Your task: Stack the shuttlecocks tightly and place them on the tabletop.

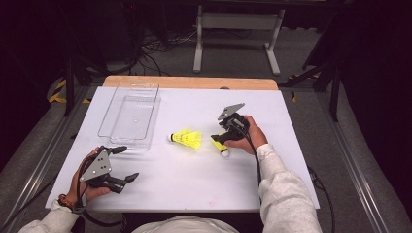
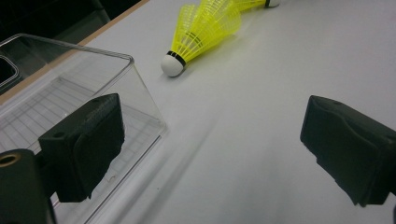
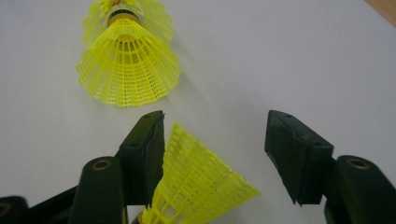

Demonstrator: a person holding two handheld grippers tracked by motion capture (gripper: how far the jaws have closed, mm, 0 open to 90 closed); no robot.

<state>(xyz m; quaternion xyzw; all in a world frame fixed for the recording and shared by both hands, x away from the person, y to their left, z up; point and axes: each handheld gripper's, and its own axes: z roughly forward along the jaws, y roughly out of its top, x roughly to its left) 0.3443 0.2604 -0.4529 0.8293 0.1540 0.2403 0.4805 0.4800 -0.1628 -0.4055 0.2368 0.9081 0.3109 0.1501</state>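
Your left gripper [image 2: 212, 154] has its jaws spread wide over the white table [image 2: 261, 140]. A clear plastic tray [image 2: 70, 84] sits behind the left jaw. Yellow shuttlecocks [image 2: 201, 32] lie farther ahead.

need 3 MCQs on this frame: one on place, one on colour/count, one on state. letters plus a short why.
1. Where does the clear plastic tray sit on the table?
A. far left part
B. far right corner
C. near edge, centre

2. How many yellow shuttlecocks are on the table?
A. one
B. two
C. four

3. How does the right gripper stand?
A. shut flat on the bare table
B. open, with a shuttlecock skirt between its jaws
C. shut on the tray rim

Key:
1 A: the high view shows the tray at the far left, beyond the left gripper.
2 B: one free shuttlecock lies mid-table, and a second shuttlecock lies at the right gripper.
3 B: the right gripper view shows the jaws apart, with the yellow skirt against one of them and a gap to the other.
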